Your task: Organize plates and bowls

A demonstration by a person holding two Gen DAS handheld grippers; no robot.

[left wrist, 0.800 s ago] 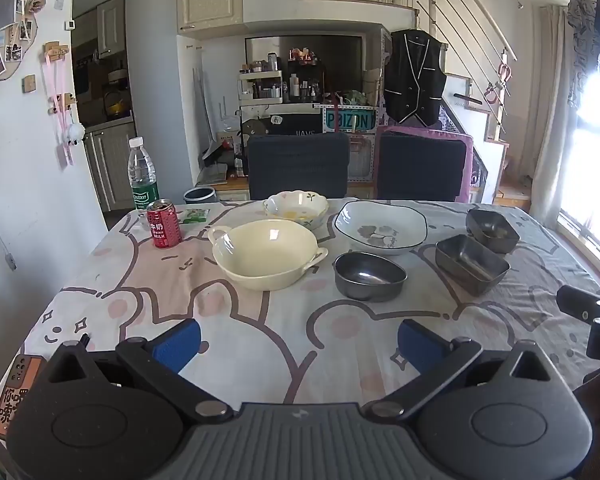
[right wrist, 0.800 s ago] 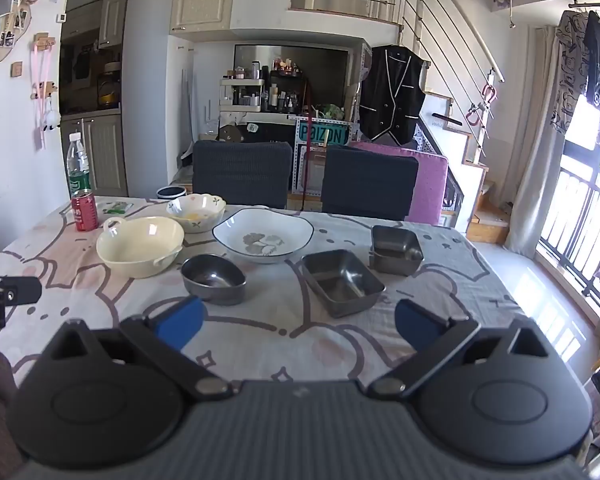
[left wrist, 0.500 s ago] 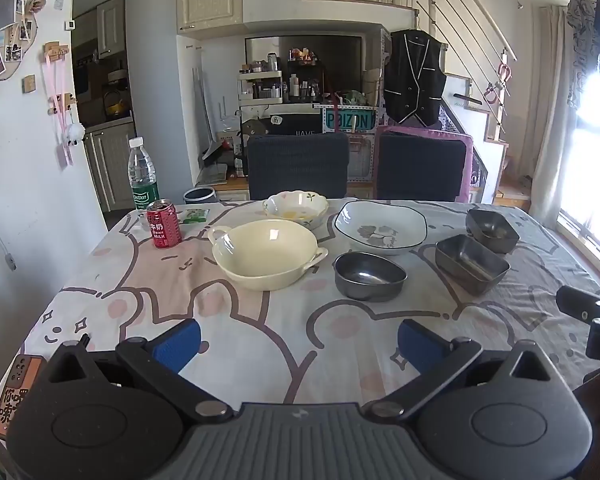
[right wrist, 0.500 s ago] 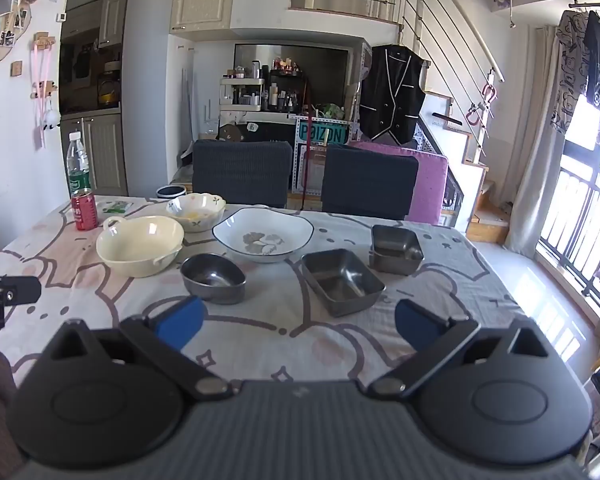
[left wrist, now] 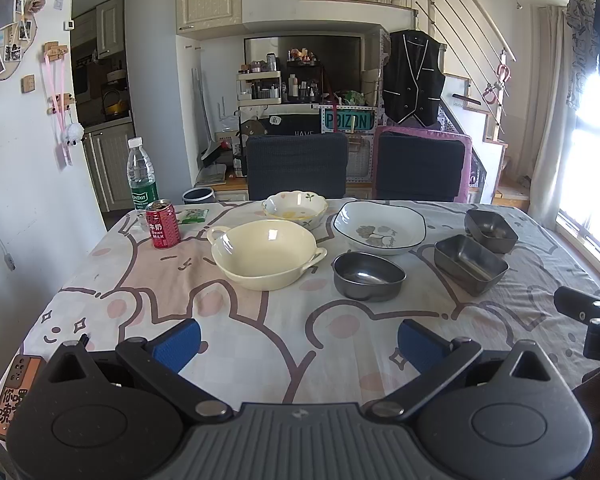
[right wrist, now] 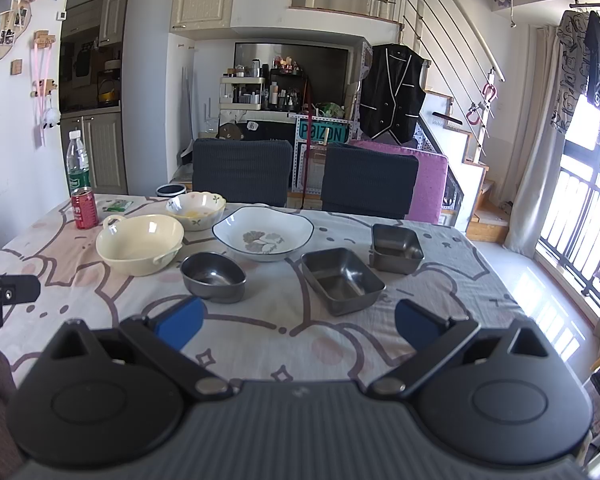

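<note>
Left wrist view: 6 dishes sit spread and unstacked mid-counter, the cream handled bowl [left wrist: 269, 253] beside the oval steel bowl [left wrist: 368, 276]. Nothing has shifted in the last second, so sorting has not begun. Both the left gripper [left wrist: 299, 340] and right gripper [right wrist: 299, 322] hover wide open, empty. The red can [left wrist: 163, 229] reads "DRINK MILK"; a sign [left wrist: 348, 121] behind reads "POIZON".

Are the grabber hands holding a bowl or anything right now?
No, nothing is held. The left gripper and the right gripper are both wide open above the tablecloth, with only bare cloth between their blue pads. All the bowls sit untouched farther away.
</note>
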